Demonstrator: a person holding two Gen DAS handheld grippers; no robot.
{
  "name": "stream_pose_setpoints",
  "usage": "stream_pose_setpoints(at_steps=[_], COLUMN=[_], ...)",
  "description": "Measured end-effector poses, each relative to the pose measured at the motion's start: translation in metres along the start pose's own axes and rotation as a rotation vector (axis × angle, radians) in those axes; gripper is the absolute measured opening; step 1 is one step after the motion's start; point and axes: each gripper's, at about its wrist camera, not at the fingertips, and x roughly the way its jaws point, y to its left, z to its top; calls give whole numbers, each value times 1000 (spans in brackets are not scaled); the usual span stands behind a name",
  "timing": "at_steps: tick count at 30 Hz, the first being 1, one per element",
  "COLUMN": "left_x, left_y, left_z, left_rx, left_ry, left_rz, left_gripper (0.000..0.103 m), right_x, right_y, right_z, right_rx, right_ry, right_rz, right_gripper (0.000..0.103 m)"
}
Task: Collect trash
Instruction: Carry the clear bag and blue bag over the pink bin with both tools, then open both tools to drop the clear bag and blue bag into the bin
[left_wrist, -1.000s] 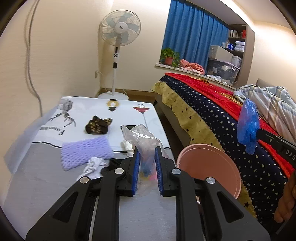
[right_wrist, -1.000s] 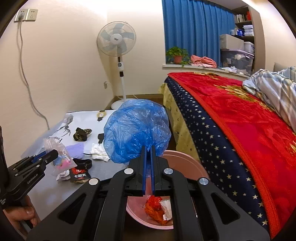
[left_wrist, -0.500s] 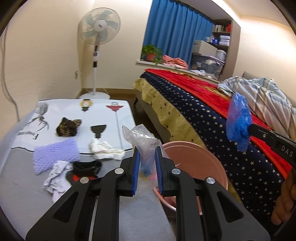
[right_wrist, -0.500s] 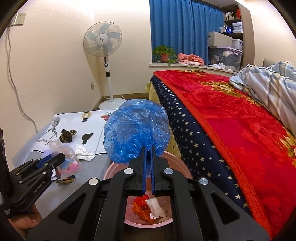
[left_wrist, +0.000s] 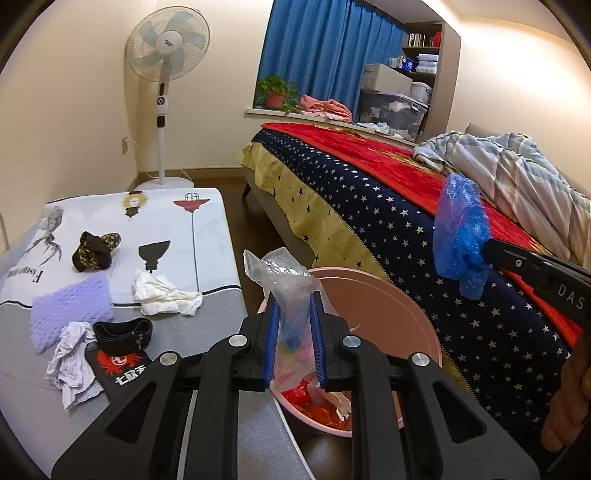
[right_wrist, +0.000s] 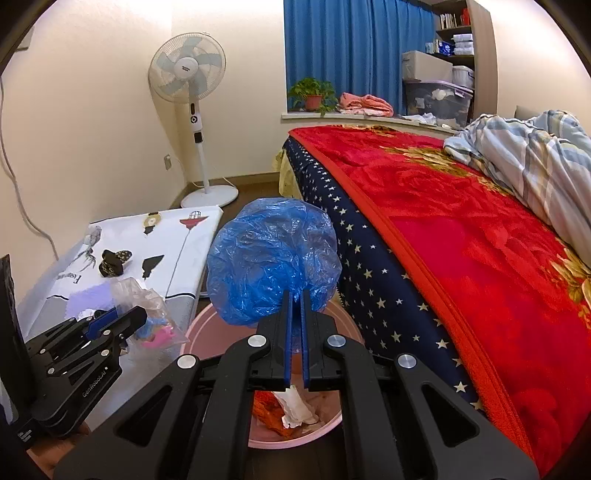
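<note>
The left gripper (left_wrist: 293, 341) holds a clear plastic bag (left_wrist: 284, 280) between its blue pads; the jaws stand narrow and press on the bag, and some pink and blue pieces show inside it. The right gripper (right_wrist: 295, 336) is almost fully closed on a crumpled blue plastic bag (right_wrist: 273, 262), which swells above the fingertips like a ball.

The relation that matters now is where each bag sits against the pink basin (left_wrist: 388, 295). This basin stands on the floor between the low table (left_wrist: 207, 229) and the bed (left_wrist: 369, 206), and it already contains red wrappers and white paper. In the left wrist view, the clear bag hangs just over the near left rim of the basin, with its lower end towards the opening and its long axis nearly upright. In the right wrist view, the blue bag is directly above the basin, so this hand seems a little better placed for dropping. I judge that both hands need only to come slightly lower and let the jaws go apart.

On the table there remain a white tissue (left_wrist: 162, 293), a crumpled cloth (left_wrist: 72, 356), a black wrapper with a red crab (left_wrist: 120, 360), a purple cloth (left_wrist: 72, 304) and a dark small bundle (left_wrist: 94, 251), all well apart from both grippers
</note>
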Motion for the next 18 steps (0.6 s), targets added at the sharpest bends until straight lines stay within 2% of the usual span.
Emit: stream_pose_setpoints(at_steps=[18], left_x=[14], left_y=[-7], left_z=[-1], left_rx=[-1], left_ry=[29], left_rz=[-17], left_gripper=[17], right_x=[5], right_y=[-1], right_z=[0], right_rx=[5], right_ry=[11], right_rz=[-7], right_gripper=[4])
